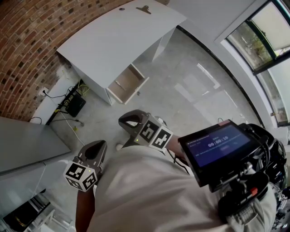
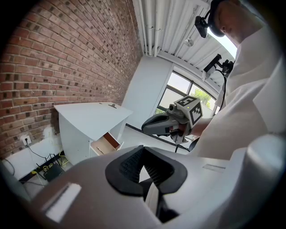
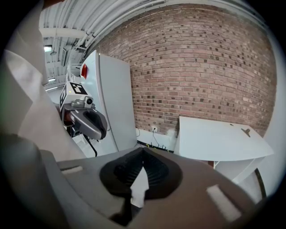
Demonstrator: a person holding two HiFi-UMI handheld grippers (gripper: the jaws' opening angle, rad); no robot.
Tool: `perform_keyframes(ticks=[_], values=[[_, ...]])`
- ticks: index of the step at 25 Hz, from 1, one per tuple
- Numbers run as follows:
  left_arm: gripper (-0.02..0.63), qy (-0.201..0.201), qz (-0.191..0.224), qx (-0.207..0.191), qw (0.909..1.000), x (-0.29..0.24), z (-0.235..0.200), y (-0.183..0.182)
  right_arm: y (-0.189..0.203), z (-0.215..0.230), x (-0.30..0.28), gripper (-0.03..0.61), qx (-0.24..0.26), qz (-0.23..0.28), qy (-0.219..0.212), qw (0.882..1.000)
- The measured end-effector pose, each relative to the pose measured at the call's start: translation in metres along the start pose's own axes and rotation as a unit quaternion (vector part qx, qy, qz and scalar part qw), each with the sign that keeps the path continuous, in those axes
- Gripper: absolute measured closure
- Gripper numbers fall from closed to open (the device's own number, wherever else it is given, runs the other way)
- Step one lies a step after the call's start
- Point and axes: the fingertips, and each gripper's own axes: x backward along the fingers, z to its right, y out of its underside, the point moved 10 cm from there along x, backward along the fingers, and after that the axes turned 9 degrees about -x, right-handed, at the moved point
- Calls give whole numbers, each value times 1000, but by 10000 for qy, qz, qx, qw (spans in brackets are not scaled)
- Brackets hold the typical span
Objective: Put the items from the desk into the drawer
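**Both grippers closed and empty, the desk well ahead**

In the head view I see the white desk (image 1: 113,41) standing against the brick wall, well apart from both tools, with bare floor between. A small dark clip-like item (image 1: 143,9) lies on the desk top at its right end, near the wall side. A smaller dark spot (image 1: 121,8) sits to its left, too small for me to name. The drawer (image 1: 128,84) stands pulled out below the front edge, toward the desk's left end, its mouth open upward. Whether anything lies inside it I cannot tell.

The left gripper (image 1: 99,146) and the right gripper (image 1: 129,120) sit close to the person's torso, both pointing toward the desk. Each gripper view shows its own jaws brought together with nothing between them.

The clip-like item lies ahead of the right gripper and a little to its right. That gripper reaches further forward than the left one, so I judge it the nearer hand. The item's long axis is too small to settle from here. I judge that any pick calls for closing the distance and parting the jaws.
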Motion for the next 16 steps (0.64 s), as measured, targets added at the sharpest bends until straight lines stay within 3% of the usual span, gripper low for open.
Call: perform_keyframes(ticks=[16], values=[[606, 39, -28, -51, 10000, -16, 5, 8, 23, 9, 3, 577, -9, -55, 82, 10000]])
